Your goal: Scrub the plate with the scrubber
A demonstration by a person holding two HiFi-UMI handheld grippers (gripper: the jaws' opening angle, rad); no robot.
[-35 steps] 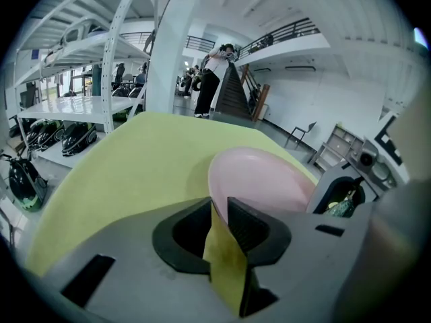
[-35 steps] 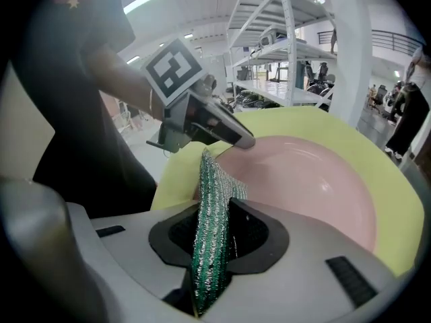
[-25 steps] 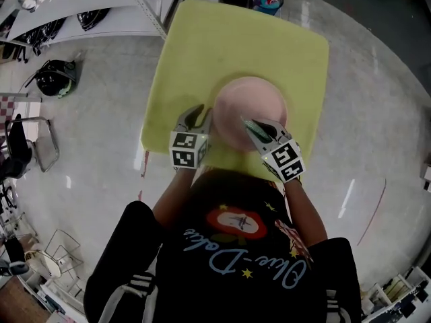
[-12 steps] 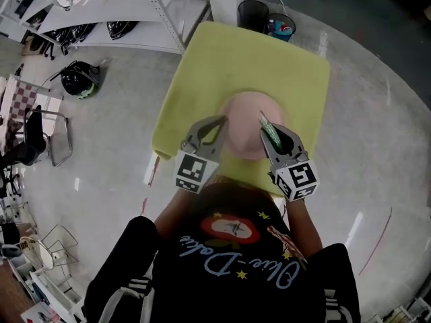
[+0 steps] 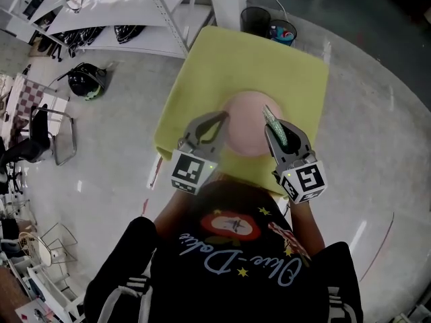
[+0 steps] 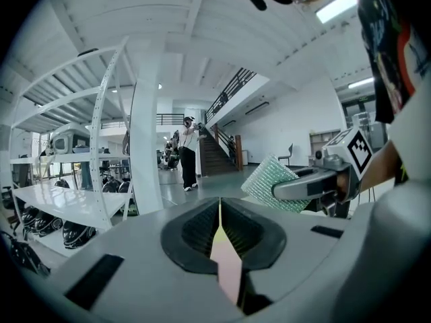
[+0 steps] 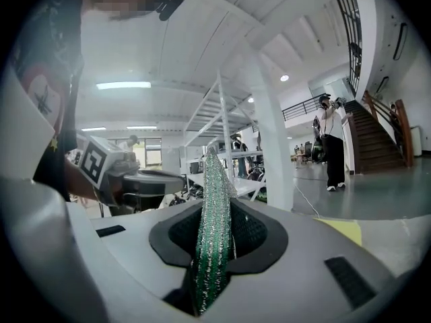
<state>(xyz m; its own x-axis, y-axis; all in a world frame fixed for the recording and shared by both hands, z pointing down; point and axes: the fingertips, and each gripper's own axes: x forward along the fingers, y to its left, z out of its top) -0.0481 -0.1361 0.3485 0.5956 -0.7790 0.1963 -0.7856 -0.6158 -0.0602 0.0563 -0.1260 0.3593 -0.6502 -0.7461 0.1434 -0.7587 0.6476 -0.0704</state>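
Your right gripper (image 5: 276, 132) pinches the green mesh scrubber (image 7: 214, 200) edge-on, and your left gripper (image 5: 222, 118) is pressed together on nothing. The pink plate (image 5: 250, 123) lies flat toward the yellow table's (image 5: 283, 73) near edge. The scrubber looks soft and light. The plate looks stiff and smooth, likely to slide, so grip its rim.

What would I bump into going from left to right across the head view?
Black helmet on the floor → left tool → pink plate → green scrubber.
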